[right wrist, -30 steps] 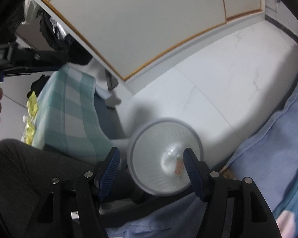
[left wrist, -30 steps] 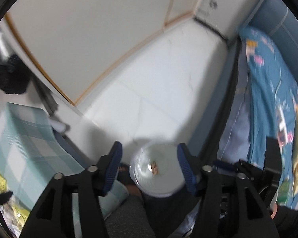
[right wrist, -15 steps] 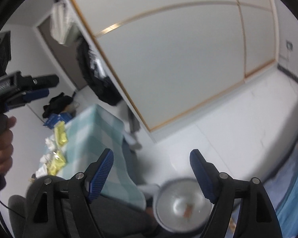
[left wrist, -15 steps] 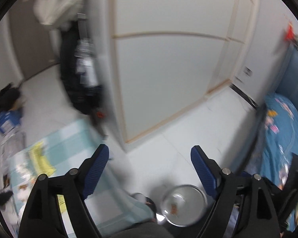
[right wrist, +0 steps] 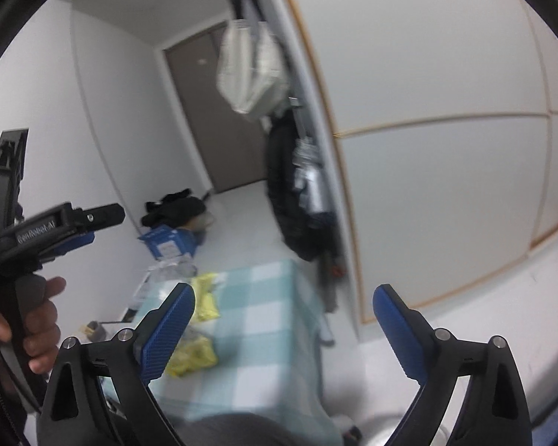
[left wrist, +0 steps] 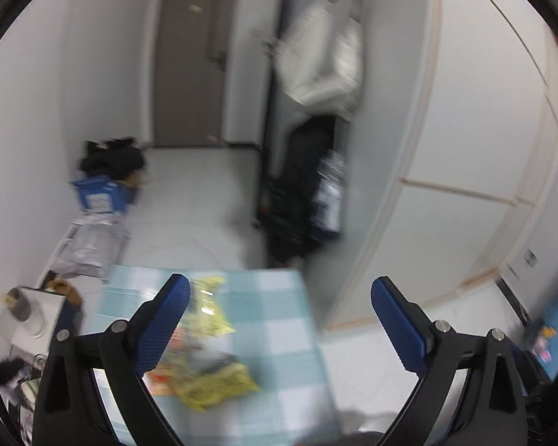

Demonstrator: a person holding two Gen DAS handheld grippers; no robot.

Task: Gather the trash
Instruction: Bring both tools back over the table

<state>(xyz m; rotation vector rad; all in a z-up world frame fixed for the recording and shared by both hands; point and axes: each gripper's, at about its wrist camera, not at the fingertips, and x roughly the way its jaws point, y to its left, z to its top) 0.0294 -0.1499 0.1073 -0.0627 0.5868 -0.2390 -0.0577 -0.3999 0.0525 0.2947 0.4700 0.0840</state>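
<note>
Both frames motion-blurred. Left gripper (left wrist: pixel 279 293) jaws opening, spread wide, nothing between the blue pads (left wrist: pixel 163 325); aimed over the checked table (left wrist: pixel 279 334). Right gripper (right wrist: pixel 284 301) jaws opening too, wide apart, nothing between; also aimed over the table (right wrist: pixel 264 319). Trash on the table: yellow wrappers (left wrist: pixel 212 383) heaped at the table's left side, one more yellow piece toward its far edge, mixed with orange and grey scraps too blurred to name. Same wrappers (right wrist: pixel 195 353) at the table's left side in the right wrist view, partly behind the left blue pad. Left hand (right wrist: pixel 37 319) wrapped round a black grip handle, left of the table, gripper body jutting toward the table. Beyond the table on the floor: blue box (left wrist: pixel 98 195), black heap (left wrist: pixel 111 160) behind it, silvery bag nearer the table. Brown door (left wrist: pixel 193 63) far beyond the table. Black bag (left wrist: pixel 301 193) standing just past the table's far right corner, white bag (left wrist: pixel 323 63) hanging above it. White wardrobe panels (left wrist: pixel 465 148) right of the table. Bit of blue bedding at far right of the table, low in the left wrist view.
</note>
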